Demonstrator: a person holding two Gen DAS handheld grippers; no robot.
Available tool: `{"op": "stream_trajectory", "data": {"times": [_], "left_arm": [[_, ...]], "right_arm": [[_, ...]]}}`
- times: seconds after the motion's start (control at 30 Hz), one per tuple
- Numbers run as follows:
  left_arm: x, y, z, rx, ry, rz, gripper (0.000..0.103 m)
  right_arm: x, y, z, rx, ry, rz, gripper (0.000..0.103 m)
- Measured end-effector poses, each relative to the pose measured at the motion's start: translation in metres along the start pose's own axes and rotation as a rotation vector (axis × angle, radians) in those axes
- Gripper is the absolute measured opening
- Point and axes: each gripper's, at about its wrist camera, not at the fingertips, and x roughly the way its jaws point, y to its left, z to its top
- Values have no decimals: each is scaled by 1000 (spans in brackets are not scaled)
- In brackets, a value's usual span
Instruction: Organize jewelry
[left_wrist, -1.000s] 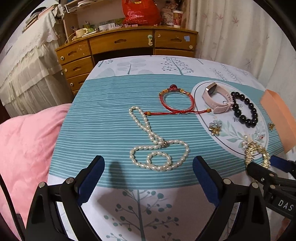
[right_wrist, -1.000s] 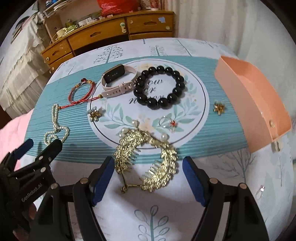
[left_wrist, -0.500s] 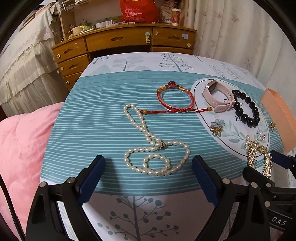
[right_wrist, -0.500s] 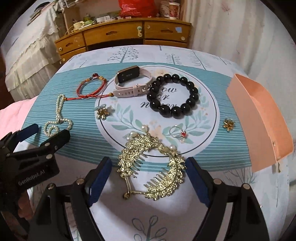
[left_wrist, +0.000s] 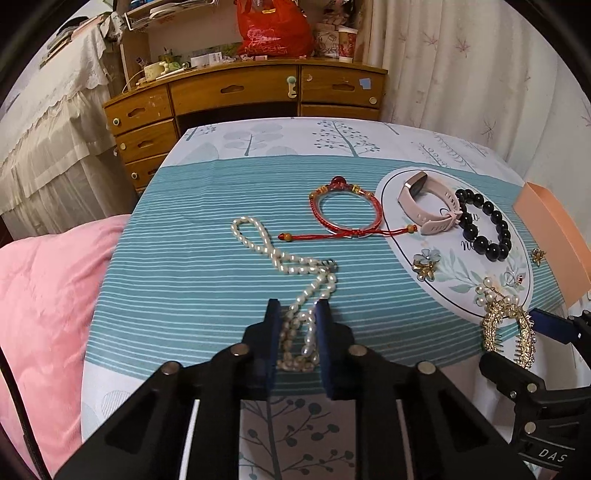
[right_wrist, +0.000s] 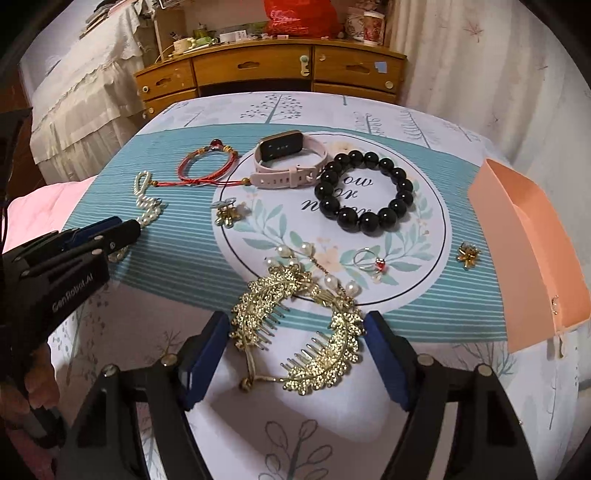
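The left gripper pointed steeply down at the table, and its jaws had just been closing, its blue pads now pressed on a bunched pearl necklace. The right gripper also tilted downward, its jaws spread wide and touching nothing. A hand held the left gripper's handle.

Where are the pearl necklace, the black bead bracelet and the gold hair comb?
pearl necklace (left_wrist: 258, 242): left wrist view, far loop.
black bead bracelet (right_wrist: 384, 214): right wrist view, near beads.
gold hair comb (right_wrist: 343, 347): right wrist view, right leaf.
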Motion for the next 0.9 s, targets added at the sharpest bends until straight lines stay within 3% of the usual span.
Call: {"op": "stream_trajectory", "data": {"times": [0.3,0.63,0.83,0.9], "left_arm": [[-6,9,2,-44,63,-47,3],[-22,16,2,-66,107,-63,3],[-30,21,9,-62,82,-63,3],[-28,20,12,-46,82,-57,8]], "right_arm": [[-3,-2,-1,14,11,62,75],[-6,-6,-4,36,23,113,75],[-8,-10,-6,55,34,151,75],[-9,-11,-6,61,37,156,75]]}}
